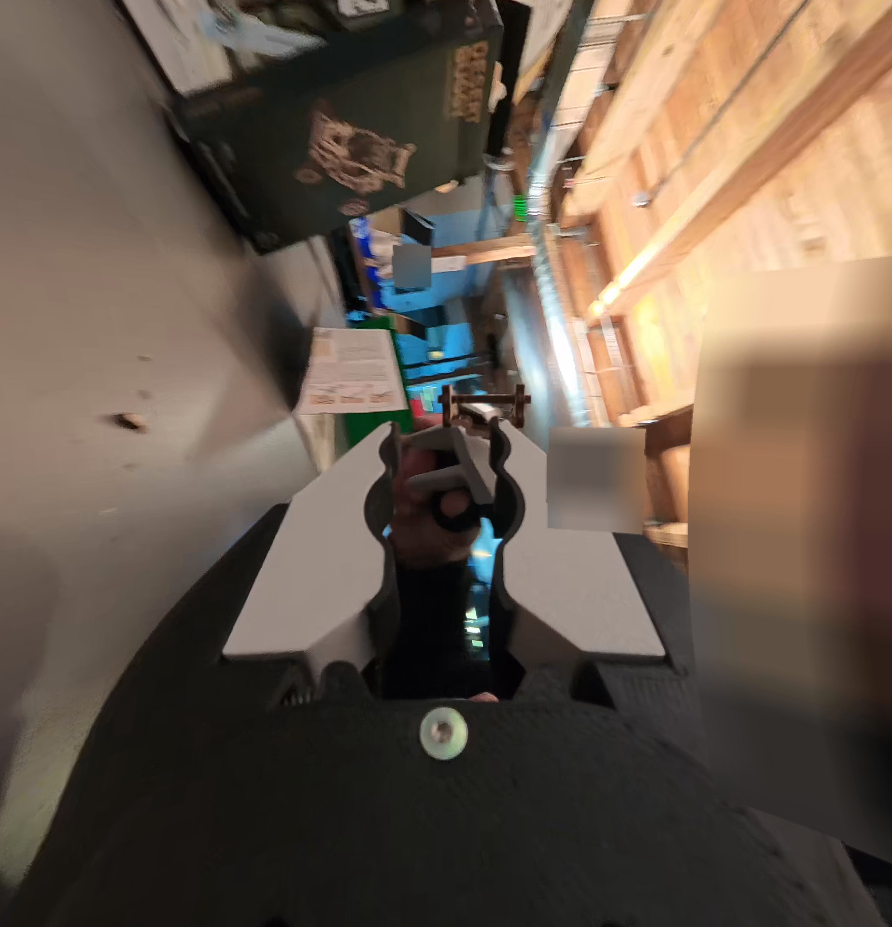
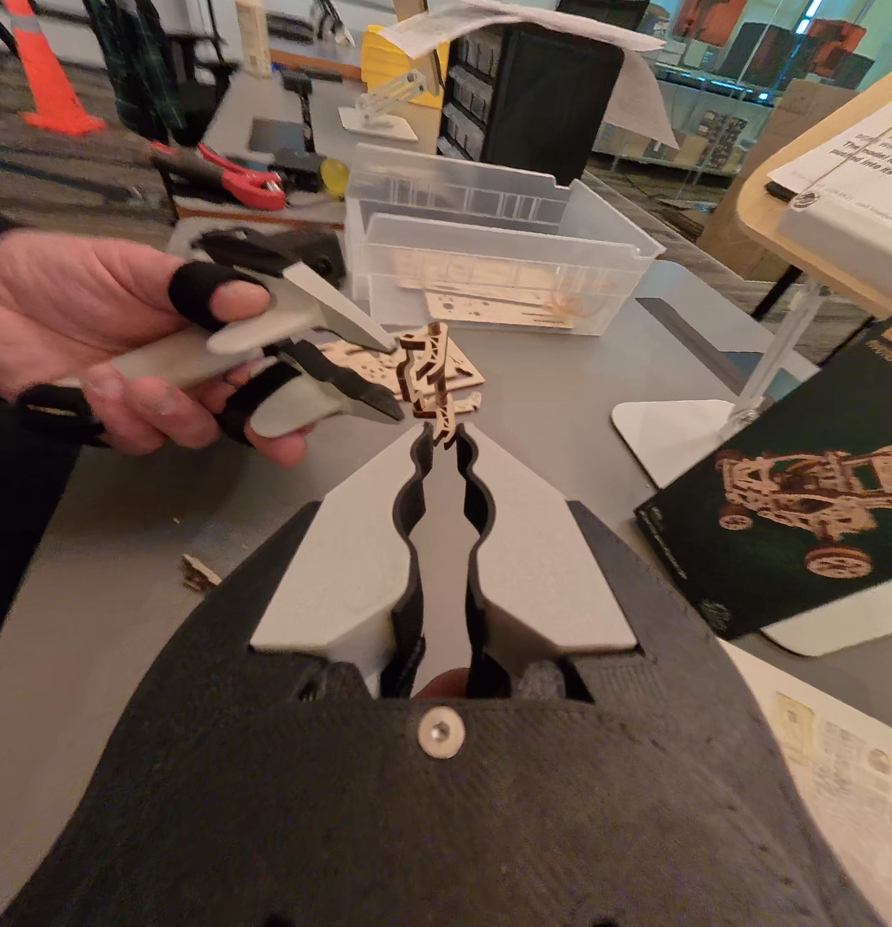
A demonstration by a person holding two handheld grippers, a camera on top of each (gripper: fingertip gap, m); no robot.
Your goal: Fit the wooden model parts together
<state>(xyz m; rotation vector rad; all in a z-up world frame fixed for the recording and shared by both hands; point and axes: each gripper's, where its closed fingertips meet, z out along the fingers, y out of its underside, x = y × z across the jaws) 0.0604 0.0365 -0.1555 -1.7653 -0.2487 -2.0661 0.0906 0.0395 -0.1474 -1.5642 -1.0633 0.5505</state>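
In the right wrist view my right gripper (image 2: 442, 431) is shut on the lower end of a wooden lattice assembly (image 2: 423, 371) and holds it upright above the grey table (image 2: 559, 401). My left gripper (image 2: 394, 381), held by a hand (image 2: 82, 321), is open just left of the assembly, one tip near its top and one near its middle, with a small gap to the wood. In the left wrist view my left gripper (image 1: 445, 429) is open and holds nothing. The assembly (image 1: 484, 404) shows just beyond its tips, with the right gripper's grey fingers (image 1: 471, 461) between them.
A flat wooden parts sheet (image 2: 353, 361) lies on the table behind the assembly. A clear plastic bin (image 2: 484, 241) with more sheets stands farther back. A dark green box (image 2: 785, 526) and a white stand base (image 2: 679, 436) are at the right, and a wood scrap (image 2: 200, 572) at the left. Left and right tips are no more than a few centimetres apart. The wood scrap (image 2: 200, 572) sits 12 cm or so from the ends of my left fingers.
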